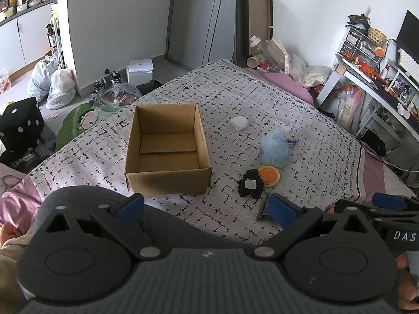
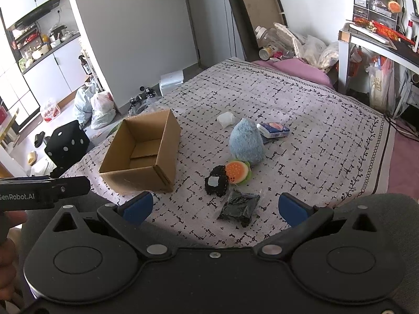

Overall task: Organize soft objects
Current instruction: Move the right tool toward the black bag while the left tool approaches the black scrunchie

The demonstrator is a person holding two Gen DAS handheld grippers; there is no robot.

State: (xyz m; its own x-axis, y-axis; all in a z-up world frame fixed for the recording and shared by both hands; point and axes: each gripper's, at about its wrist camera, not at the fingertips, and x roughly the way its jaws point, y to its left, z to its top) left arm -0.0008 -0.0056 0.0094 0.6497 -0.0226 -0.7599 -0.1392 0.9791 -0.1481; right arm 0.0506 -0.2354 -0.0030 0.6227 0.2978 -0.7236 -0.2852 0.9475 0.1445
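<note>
Both the left gripper (image 1: 207, 209) and right gripper (image 2: 216, 208) hover spread wide and empty, the box (image 1: 167, 151) centre-frame, toys (image 2: 237, 171) right of it, where the slippery-looking, probably plastic-wrapped dark packet (image 2: 239, 206) could slide out when pinched.

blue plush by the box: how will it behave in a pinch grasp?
The blue plush looks fuzzy and rounded, so it will probably squash between the jaws rather than resist. Likely light for its bulk. It stands upright on the soft bedspread, so a push may topple it.
</note>
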